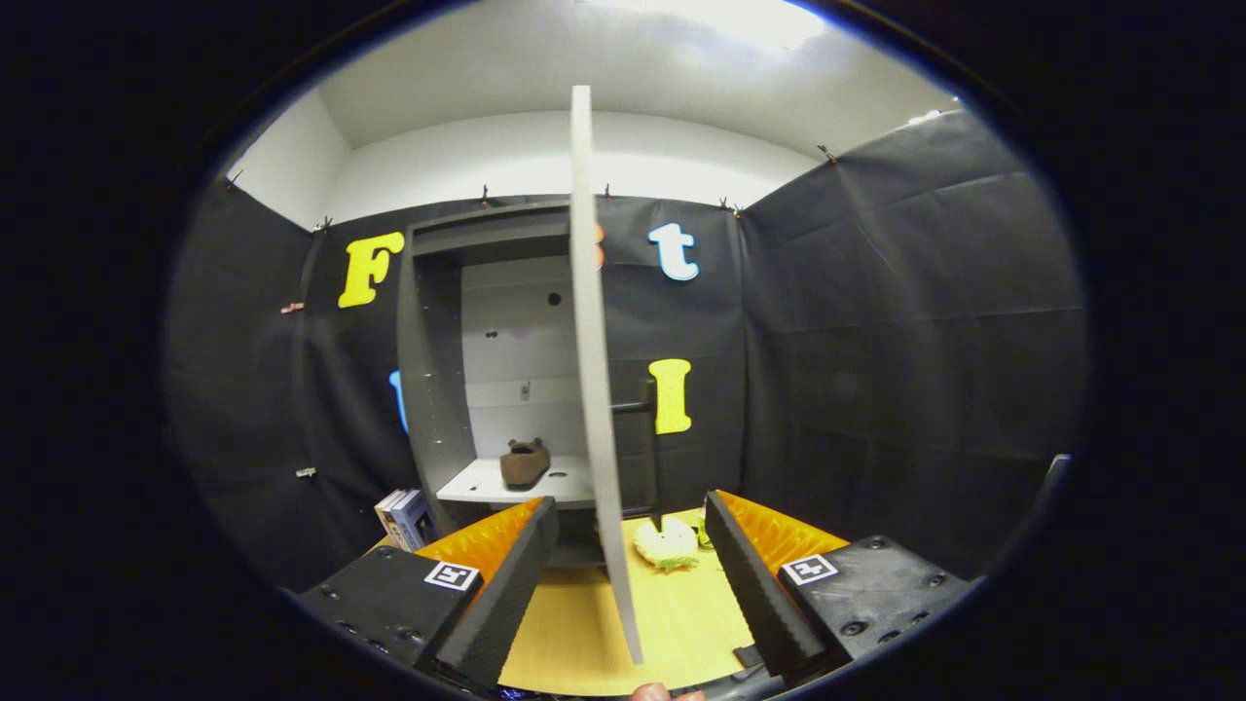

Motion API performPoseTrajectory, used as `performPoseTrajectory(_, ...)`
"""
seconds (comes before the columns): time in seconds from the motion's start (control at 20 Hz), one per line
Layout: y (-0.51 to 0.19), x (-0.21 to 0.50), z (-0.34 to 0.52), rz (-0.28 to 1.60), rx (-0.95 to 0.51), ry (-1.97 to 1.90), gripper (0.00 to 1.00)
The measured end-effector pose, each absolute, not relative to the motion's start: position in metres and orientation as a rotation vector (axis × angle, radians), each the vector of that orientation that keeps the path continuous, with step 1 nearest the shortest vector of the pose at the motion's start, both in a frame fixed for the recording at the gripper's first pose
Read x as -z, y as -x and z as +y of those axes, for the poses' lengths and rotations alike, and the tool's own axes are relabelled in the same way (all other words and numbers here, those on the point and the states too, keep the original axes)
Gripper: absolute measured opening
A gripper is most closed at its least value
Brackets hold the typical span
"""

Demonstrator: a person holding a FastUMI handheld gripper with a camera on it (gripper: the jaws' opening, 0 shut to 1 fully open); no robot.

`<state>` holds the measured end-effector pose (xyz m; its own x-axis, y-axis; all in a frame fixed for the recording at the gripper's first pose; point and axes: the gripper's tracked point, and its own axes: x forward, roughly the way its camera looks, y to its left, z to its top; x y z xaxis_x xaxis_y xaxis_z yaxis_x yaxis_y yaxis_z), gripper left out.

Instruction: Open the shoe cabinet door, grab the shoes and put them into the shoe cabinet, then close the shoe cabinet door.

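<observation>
The gripper [623,574] has its fingers spread wide apart, and the free edge of the door [596,389] stands edge-on in the gap between them, touching neither finger as far as can be seen. The door is swung open from the cabinet [433,389] beyond. One brown shoe [525,462] sits on the cabinet's pale shelf [467,484]. A pale soft object [667,543], which cannot be identified, lies on the wooden floor [584,633] just ahead of the fingers. The door looks a thin, stiff, smooth panel, likely light on its hinges; pinching that edge or pushing its face should swing it. The shoe looks soft and light, best taken by its rim.
</observation>
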<state>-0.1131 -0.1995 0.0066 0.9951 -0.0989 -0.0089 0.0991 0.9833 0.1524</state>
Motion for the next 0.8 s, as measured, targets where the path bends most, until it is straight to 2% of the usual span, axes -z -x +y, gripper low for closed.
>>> performPoseTrajectory(0.4,0.056,0.009,-0.277,0.011,0.176,-0.199,0.98)
performPoseTrajectory(0.8,0.023,0.012,-0.266,0.001,0.123,-0.131,0.96)
